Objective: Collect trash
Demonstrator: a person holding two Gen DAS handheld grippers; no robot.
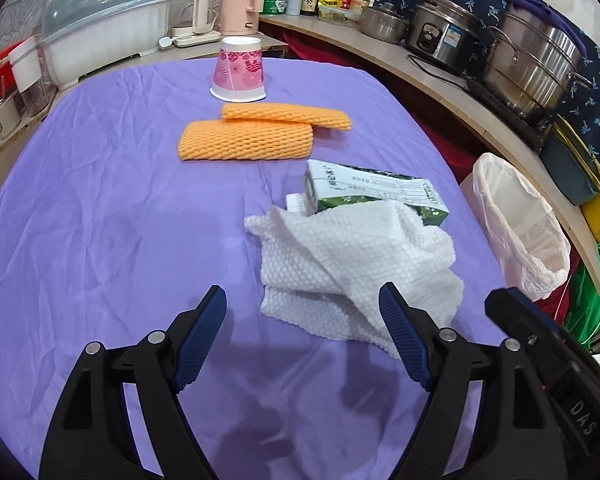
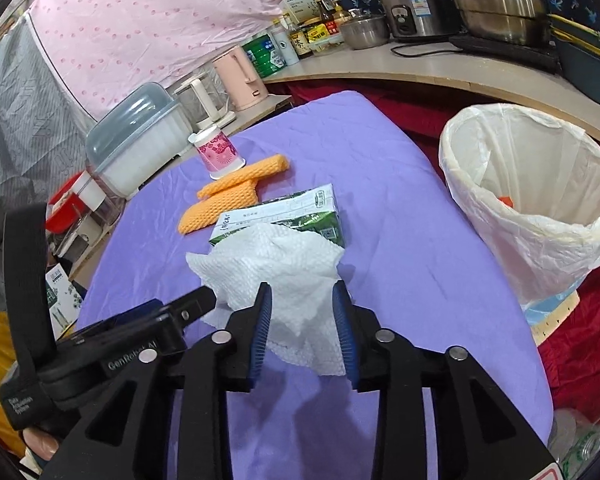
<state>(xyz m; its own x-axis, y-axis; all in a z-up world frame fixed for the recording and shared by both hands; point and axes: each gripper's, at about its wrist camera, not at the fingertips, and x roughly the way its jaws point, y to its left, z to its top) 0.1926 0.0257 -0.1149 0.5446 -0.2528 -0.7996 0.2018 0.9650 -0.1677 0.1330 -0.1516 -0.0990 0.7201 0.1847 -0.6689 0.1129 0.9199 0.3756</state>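
A crumpled white paper towel (image 1: pixel 352 260) lies on the purple tablecloth (image 1: pixel 112 208), partly over a green and white carton (image 1: pixel 380 192). Two orange foam nets (image 1: pixel 248 140) and an upturned pink paper cup (image 1: pixel 240 72) lie farther back. My left gripper (image 1: pixel 302 300) is open and empty just short of the towel. My right gripper (image 2: pixel 302 298) is open, its jaws on either side of the towel's near edge (image 2: pixel 284 272). The carton (image 2: pixel 296 212), nets (image 2: pixel 224 196) and cup (image 2: pixel 218 152) show behind it. A bin lined with a white bag (image 2: pixel 540 216) stands at the right; it also shows in the left wrist view (image 1: pixel 516 224).
A curved counter (image 1: pixel 440 88) at the back right carries steel pots (image 1: pixel 532 68), a rice cooker and bottles. A pink kettle (image 1: pixel 242 0), a white kettle and a covered dish rack (image 1: pixel 108 28) stand behind the table. Red cloth lies under the bin.
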